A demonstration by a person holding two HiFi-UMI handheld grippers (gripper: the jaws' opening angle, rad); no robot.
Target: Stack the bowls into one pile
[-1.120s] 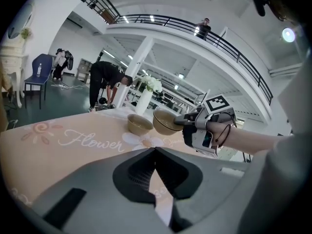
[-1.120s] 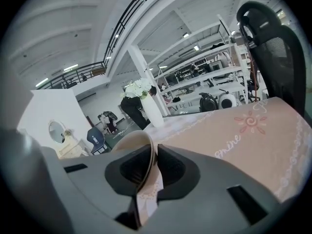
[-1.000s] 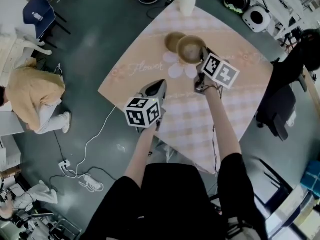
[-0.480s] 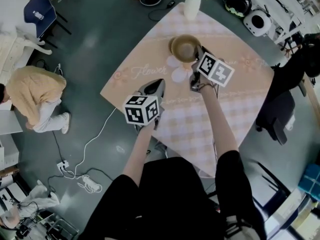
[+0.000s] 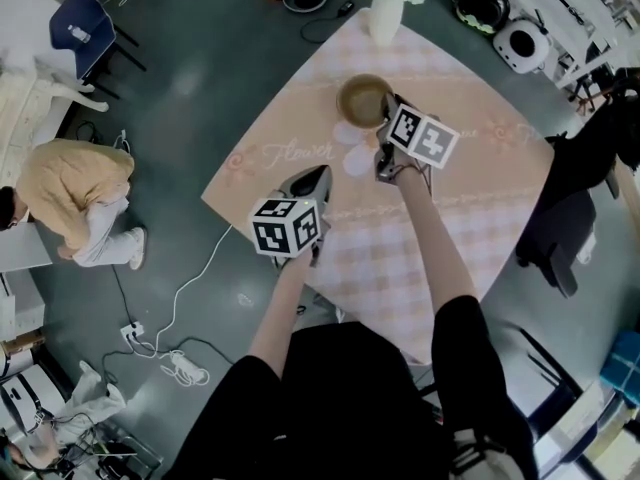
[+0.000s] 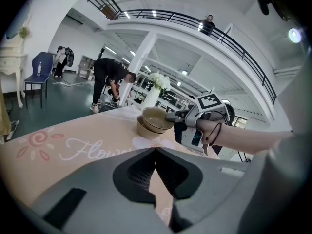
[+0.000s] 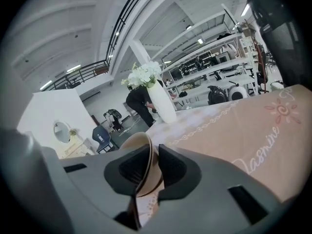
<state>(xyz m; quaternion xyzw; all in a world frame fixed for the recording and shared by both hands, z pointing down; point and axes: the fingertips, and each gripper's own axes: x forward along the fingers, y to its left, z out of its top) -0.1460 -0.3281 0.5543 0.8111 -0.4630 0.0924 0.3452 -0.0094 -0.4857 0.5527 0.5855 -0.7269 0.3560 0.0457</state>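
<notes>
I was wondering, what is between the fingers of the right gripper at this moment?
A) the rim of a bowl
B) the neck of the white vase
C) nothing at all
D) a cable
A: the right gripper view shows the rim of the upper bowl between the fingers of the right gripper, which have just been opening; that bowl sits in the lower bowl.

White flower vase (image 5: pixel 386 20), crouching person (image 5: pixel 75 183)
</notes>
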